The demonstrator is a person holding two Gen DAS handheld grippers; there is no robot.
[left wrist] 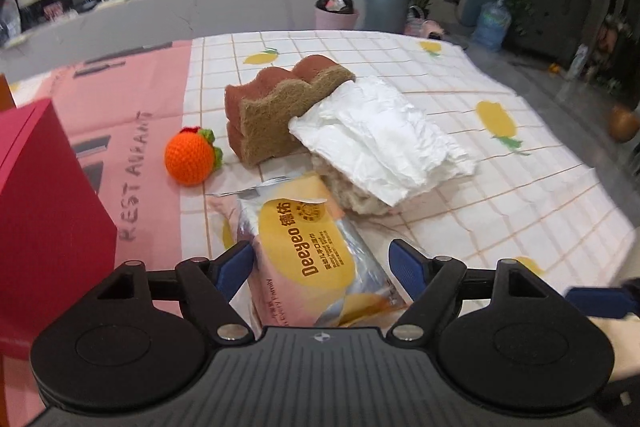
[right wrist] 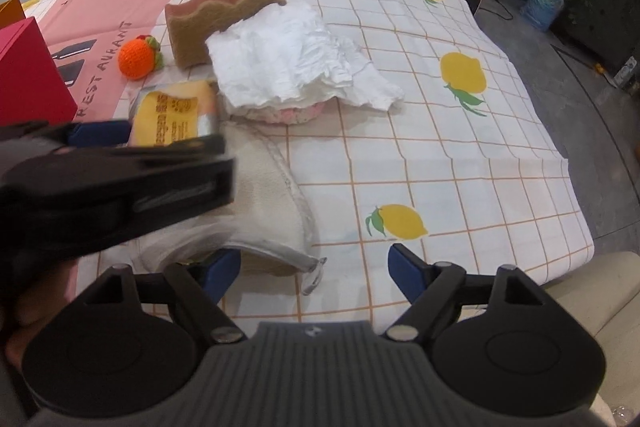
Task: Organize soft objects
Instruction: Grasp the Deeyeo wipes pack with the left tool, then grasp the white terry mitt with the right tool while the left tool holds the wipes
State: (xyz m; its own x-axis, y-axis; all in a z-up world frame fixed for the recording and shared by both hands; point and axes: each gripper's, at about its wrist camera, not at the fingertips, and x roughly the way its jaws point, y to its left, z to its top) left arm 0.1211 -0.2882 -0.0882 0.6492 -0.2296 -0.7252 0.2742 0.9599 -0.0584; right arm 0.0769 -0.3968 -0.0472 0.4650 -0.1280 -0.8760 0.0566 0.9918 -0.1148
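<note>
My left gripper [left wrist: 320, 267] stands open, its blue fingers either side of a pink-and-yellow wipes pack [left wrist: 304, 251] without pressing on it. Beyond the pack lie an orange crochet ball [left wrist: 191, 159], stacked brown sponges [left wrist: 272, 107] and crumpled white paper [left wrist: 380, 143] draped over a fluffy item [left wrist: 352, 195]. My right gripper [right wrist: 312, 265] is open above the near edge of a cream cloth [right wrist: 268, 195], which lies flat on the table. In the right wrist view the left gripper's blurred black body [right wrist: 120, 179] covers part of the wipes pack [right wrist: 176, 115].
A red box [left wrist: 40, 207] stands at the left on the pink mat. The lemon-print tablecloth [right wrist: 440, 167] ends at the table's right edge, with floor beyond it. A bin, a pink basket and plants stand behind the table.
</note>
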